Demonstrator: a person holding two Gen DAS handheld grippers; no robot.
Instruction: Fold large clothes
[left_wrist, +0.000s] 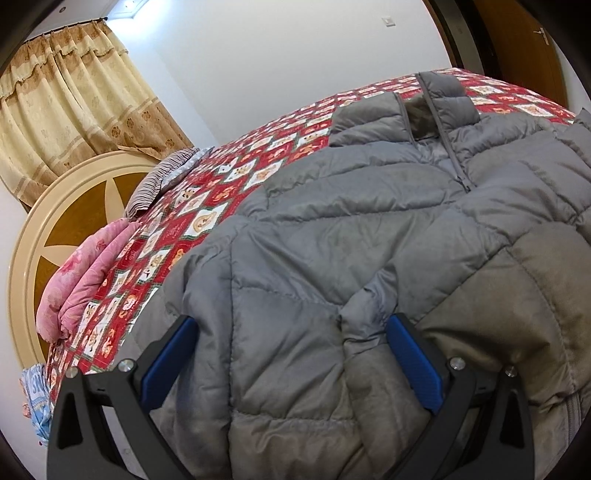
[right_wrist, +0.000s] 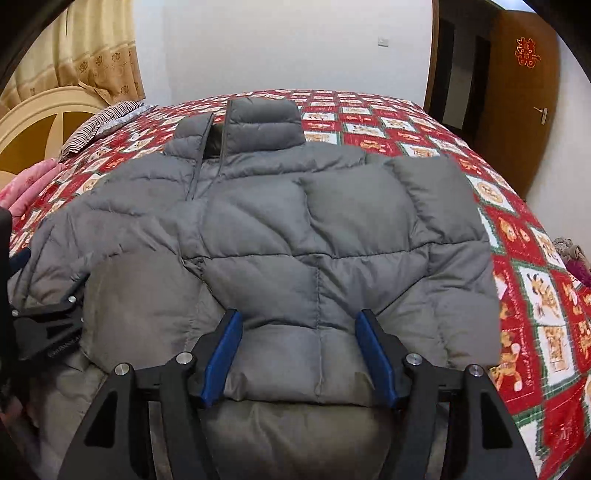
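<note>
Item: grey quilted puffer jacket (right_wrist: 277, 229), lying front-up on a bed with a red patchwork quilt (right_wrist: 524, 295), collar (right_wrist: 258, 125) toward the far edge, zip (right_wrist: 197, 173) partly open at the neck, hem toward the cameras. Both sleeves appear folded in over the body, giving a roughly rectangular bundle; the sleeve on the right of the right-wrist view (right_wrist: 436, 221) lies as a thick padded band across the chest. Handling, as judged: light for its bulk, soft and springy, with a smooth shell that is likely slippery — a fold will tend to puff back up and slide unless pressed flat. Best hold is probably a pinch of doubled layers at the hem corners or along a stitched seam, where the filling is thinnest, rather than on a fat baffle. Right gripper (right_wrist: 299, 350): angled downward over the hem, jaws parted with a padded section of hem between the blue pads (right_wrist: 223, 358); the cloth bulges between them, but the pads do not look to be pressing it, so read as released, not holding. Left gripper (left_wrist: 291, 354): also tilted down, at the jacket's left hem corner, jaws standing wide with a thick fold of fabric filling the gap; the pads touch the cloth on both sides, yet whether they squeeze it cannot be told. Also present — striped pillow (right_wrist: 99, 125), pink bedding (left_wrist: 85, 273), curtain (left_wrist: 74, 99), wooden door (right_wrist: 517, 96).
</note>
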